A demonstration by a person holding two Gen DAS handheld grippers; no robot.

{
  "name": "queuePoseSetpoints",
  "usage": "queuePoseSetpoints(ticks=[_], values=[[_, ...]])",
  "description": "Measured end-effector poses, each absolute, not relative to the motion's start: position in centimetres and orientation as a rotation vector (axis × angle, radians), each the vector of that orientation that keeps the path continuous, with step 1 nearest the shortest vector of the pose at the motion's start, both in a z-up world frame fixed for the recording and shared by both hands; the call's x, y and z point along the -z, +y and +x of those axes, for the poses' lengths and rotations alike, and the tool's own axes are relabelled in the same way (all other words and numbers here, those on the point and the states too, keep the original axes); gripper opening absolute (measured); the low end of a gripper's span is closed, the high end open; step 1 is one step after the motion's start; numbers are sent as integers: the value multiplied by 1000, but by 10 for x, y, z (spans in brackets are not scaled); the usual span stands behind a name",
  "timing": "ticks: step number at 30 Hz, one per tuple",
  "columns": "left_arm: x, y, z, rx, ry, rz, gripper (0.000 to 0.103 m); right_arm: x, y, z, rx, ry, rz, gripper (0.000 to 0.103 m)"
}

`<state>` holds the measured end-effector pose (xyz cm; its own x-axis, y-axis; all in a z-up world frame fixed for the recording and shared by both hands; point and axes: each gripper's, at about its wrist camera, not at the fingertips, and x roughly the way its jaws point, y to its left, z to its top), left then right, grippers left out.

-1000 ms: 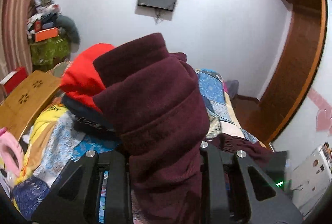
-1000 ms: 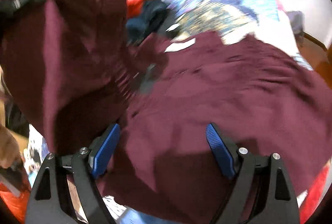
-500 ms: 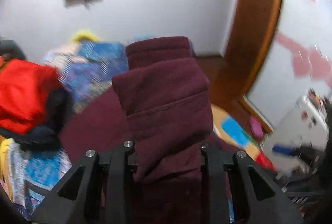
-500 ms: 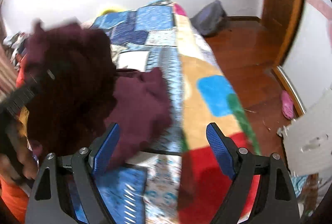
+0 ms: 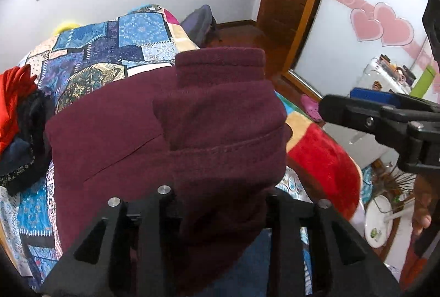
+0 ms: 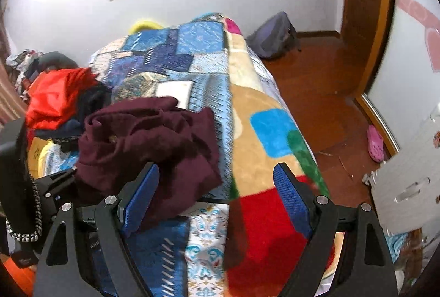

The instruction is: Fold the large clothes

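Note:
A large maroon garment [image 5: 115,137] lies on the patchwork bed cover [image 5: 115,49]. My left gripper [image 5: 220,195] is shut on a thick folded hem of it, and the cloth hides the fingertips. In the right wrist view the garment [image 6: 148,140] is bunched at the bed's left, with the left gripper's body beside it at the left edge. My right gripper [image 6: 217,198] is open and empty, blue pads [image 6: 291,195] spread above the bed's near edge. It also shows in the left wrist view [image 5: 385,115], off to the right.
A pile of red and dark clothes [image 6: 60,101] sits on the bed's left side. A red and tan blanket [image 6: 272,228] covers the bed's near right corner. A grey backpack [image 6: 272,35] and a pink shoe [image 6: 375,143] lie on the wooden floor. A white cabinet [image 6: 407,181] stands right.
My left gripper has swung right with the maroon hem, from facing the red pile to facing the door. My right gripper has drawn back off the garment to the bed's near edge, still open.

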<state>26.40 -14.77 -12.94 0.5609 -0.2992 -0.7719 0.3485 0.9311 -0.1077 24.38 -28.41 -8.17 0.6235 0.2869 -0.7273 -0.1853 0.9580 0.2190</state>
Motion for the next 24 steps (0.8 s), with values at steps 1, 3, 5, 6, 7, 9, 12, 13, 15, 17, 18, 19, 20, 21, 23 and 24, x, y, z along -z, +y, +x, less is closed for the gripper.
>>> queuePoseSetpoints(ticks=[1,3,5,6,7,9,12,13,15,17,18,19,20,21,23,24], values=[[126,-143,262,404,907,44,41,80,-282,242,-291,847,130,83],[118,-139,256,448,910,0,55,74,-275,241,-334,838,137,83],[109,-132,250,482,903,-28,62,70,-268,240,-363,833,139,83],[102,-126,245,489,886,-38,66,69,-265,239,-374,829,142,83],[98,-122,243,484,874,-41,68,67,-261,239,-385,824,145,83],[87,-107,236,445,834,-43,70,65,-254,235,-403,818,148,83],[75,-78,226,356,760,-31,72,63,-243,230,-435,805,141,83],[73,-69,224,324,744,-23,74,64,-239,230,-441,805,137,83],[73,-44,222,244,715,-6,84,67,-230,229,-451,808,126,83],[79,-24,221,169,708,8,86,74,-223,233,-447,819,137,83],[84,-13,222,128,720,17,86,78,-221,235,-448,833,152,83],[90,-7,222,109,735,17,86,81,-220,238,-453,847,170,83],[99,3,223,97,763,3,86,84,-220,240,-460,862,190,83],[107,9,225,91,785,-10,86,91,-220,246,-468,887,223,83],[127,18,225,86,845,-33,86,102,-221,254,-459,931,272,83],[138,20,226,91,874,-39,87,109,-221,258,-451,959,295,83]])
